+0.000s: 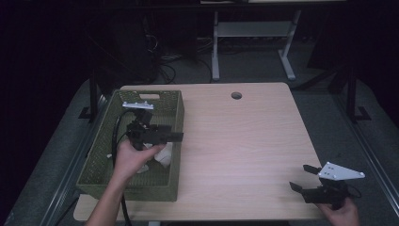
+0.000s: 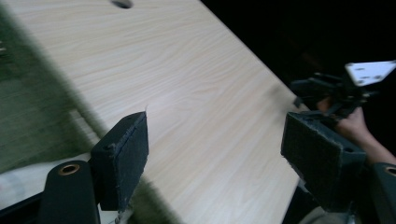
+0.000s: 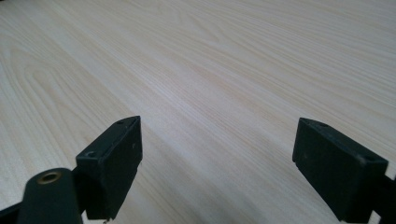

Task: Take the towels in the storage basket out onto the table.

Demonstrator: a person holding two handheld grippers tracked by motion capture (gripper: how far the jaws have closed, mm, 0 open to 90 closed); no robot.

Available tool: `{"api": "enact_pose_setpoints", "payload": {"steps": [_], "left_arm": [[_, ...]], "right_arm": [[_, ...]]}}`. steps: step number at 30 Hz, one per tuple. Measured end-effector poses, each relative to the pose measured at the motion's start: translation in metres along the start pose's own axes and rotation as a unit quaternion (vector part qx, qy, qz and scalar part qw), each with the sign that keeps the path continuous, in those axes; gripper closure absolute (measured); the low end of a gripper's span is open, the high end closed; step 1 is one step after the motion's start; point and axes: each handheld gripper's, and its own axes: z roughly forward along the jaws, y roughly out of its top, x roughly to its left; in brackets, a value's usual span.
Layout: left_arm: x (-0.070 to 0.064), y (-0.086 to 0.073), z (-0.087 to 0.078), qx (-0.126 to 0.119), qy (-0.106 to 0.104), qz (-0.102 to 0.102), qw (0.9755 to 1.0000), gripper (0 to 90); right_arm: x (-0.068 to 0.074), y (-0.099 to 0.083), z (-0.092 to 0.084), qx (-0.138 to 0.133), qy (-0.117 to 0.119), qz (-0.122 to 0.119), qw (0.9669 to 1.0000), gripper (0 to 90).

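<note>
A big green woven basket (image 1: 175, 123) with a handle slot sits at the left of the high view, on the light wooden table (image 1: 240, 141). Something white (image 1: 162, 154) lies inside it, low in the basket; what it is cannot be told. The left gripper (image 1: 175, 137) hangs over the basket's right side, its jaws spread wide with nothing between them. The right gripper (image 1: 301, 177) is at the lower right of the frame, near the table's edge, its jaws also wide apart and empty over bare wood.
</note>
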Motion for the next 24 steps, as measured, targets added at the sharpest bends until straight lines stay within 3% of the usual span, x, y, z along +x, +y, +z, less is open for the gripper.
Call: {"api": "enact_pose_setpoints", "payload": {"steps": [1, 4, 5, 16, 19, 21, 24], "left_arm": [[0.005, -0.001, -0.004, 0.003, 0.014, 0.000, 0.9999, 23.1], [0.011, -0.003, -0.007, 0.004, 0.023, -0.004, 0.9997, 23.3], [0.016, -0.005, -0.009, 0.008, 0.035, -0.010, 0.9993, 23.3], [0.047, -0.020, -0.016, 0.035, 0.078, -0.041, 0.9955, 23.6], [0.055, -0.023, -0.016, 0.054, 0.100, -0.045, 0.9925, 24.5], [0.056, -0.024, -0.016, 0.060, 0.103, -0.046, 0.9918, 24.6], [0.062, -0.028, -0.011, 0.093, 0.126, -0.039, 0.9868, 25.9]], "right_arm": [[0.000, 0.000, 0.000, 0.000, 0.001, 0.001, 1.0000, 15.6], [0.001, 0.000, -0.001, -0.001, 0.000, 0.002, 1.0000, 15.6], [0.001, 0.000, -0.001, -0.002, 0.001, 0.002, 1.0000, 15.6], [0.002, 0.001, 0.001, 0.003, 0.001, -0.003, 1.0000, 15.6], [0.002, 0.001, 0.001, 0.005, 0.000, -0.003, 1.0000, 15.6], [0.002, 0.001, 0.001, 0.004, 0.001, -0.004, 1.0000, 15.6], [0.002, 0.001, 0.002, 0.005, 0.002, -0.004, 1.0000, 15.6]]}}
